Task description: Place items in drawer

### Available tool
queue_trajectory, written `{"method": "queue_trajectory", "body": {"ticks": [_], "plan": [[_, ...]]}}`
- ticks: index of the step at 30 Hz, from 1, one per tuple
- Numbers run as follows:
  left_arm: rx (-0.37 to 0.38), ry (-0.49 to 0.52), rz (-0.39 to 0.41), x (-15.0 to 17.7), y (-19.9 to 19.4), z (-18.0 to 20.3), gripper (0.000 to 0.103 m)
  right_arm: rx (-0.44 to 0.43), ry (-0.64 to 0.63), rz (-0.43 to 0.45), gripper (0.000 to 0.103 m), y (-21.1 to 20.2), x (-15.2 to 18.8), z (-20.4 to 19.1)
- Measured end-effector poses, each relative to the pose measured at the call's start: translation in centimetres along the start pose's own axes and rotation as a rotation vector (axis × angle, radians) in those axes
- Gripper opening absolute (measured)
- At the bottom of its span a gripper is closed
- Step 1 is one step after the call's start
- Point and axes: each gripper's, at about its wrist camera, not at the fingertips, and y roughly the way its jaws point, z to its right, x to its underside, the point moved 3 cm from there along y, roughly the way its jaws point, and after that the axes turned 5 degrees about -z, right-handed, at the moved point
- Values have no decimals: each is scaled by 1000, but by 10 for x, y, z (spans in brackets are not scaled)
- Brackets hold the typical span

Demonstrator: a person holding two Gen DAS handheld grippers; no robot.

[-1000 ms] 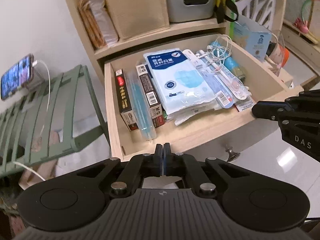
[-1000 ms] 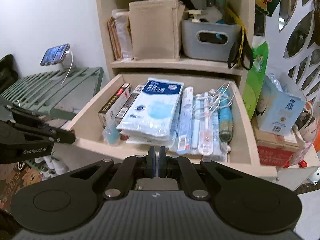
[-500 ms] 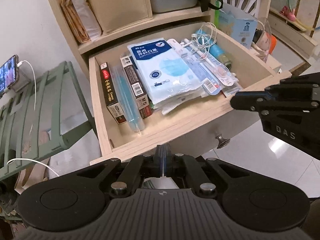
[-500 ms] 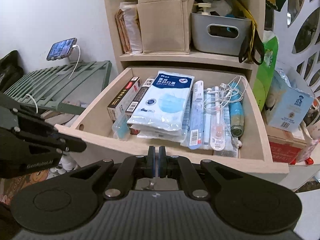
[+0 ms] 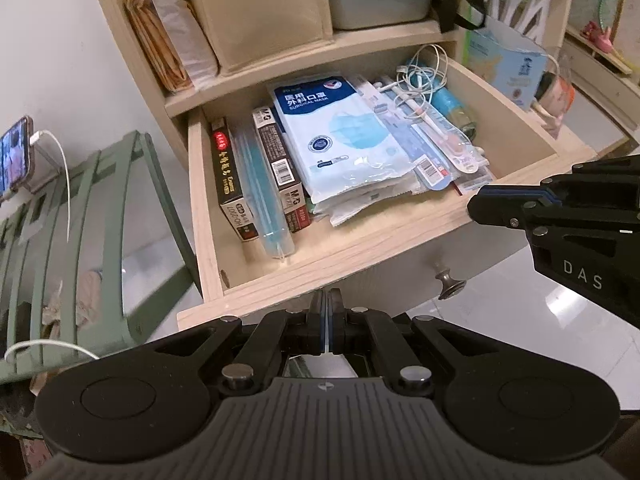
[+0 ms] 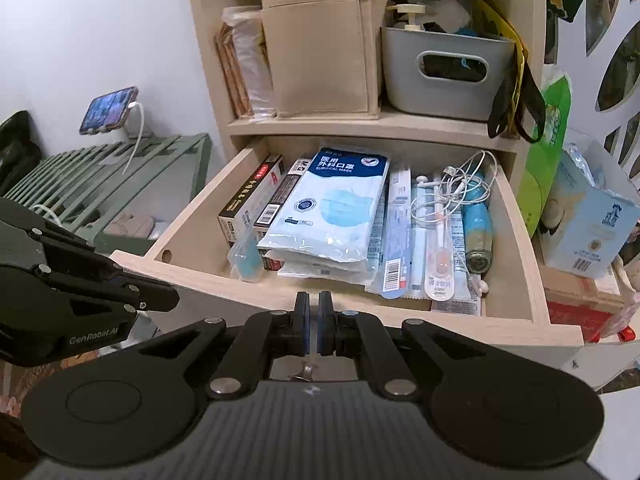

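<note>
Both sets of jaws are closed with nothing between them; the left gripper (image 5: 327, 312) has its pads pressed flat together, and the right gripper (image 6: 313, 322) shows only a thin slit between its pads; each hangs just in front of the drawer's front edge, the left at about 6 o'clock in its own view, with the right gripper's black fingers coming in at 3 o'clock; in the right wrist view the left gripper enters at 9 o'clock; the pale wooden drawer (image 5: 352, 250) is pulled out wide beneath a shelf, and its metal knob (image 5: 450, 282) shows on the front panel; inside, at the centre, lies a blue and white surgical mask pack (image 6: 332, 208) on top of other flat packets; toward 9 o'clock of it sit two dark narrow boxes (image 5: 228, 172) side by side with a clear blue tube (image 5: 262, 200) between them; toward 3 o'clock lie long packaged items, a tangle of white earphones (image 6: 456, 190) and a blue cylinder (image 6: 476, 224) along the drawer's side wall; on the shelf above, at 12 o'clock, stand a beige fabric bin (image 6: 320, 48) and a grey plastic basket (image 6: 444, 72), with paper bags beside the bin; outside the cabinet, at 9 o'clock, a green slatted rack (image 5: 80, 220) carries a phone (image 6: 108, 110) plugged into a white cable; at 3 o'clock a light blue carton (image 6: 592, 220) rests near the drawer's corner.
</note>
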Motion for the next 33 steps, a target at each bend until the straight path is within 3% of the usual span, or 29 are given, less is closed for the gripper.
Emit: {"method": "queue_trajectory", "body": {"ticks": [17, 26, 30, 33], "plan": [[-63, -77, -16, -58, 65, -20, 4, 26, -21, 42, 6, 63, -65, 23], [-123, -89, 5, -97, 100, -27, 4, 7, -53, 88, 7, 69, -91, 24], [-183, -77, 20, -109, 109, -22, 4, 9, -81, 60, 7, 82, -97, 27], [-176, -80, 17, -118, 117, -23, 5, 10, -67, 45, 7, 94, -105, 34]]}}
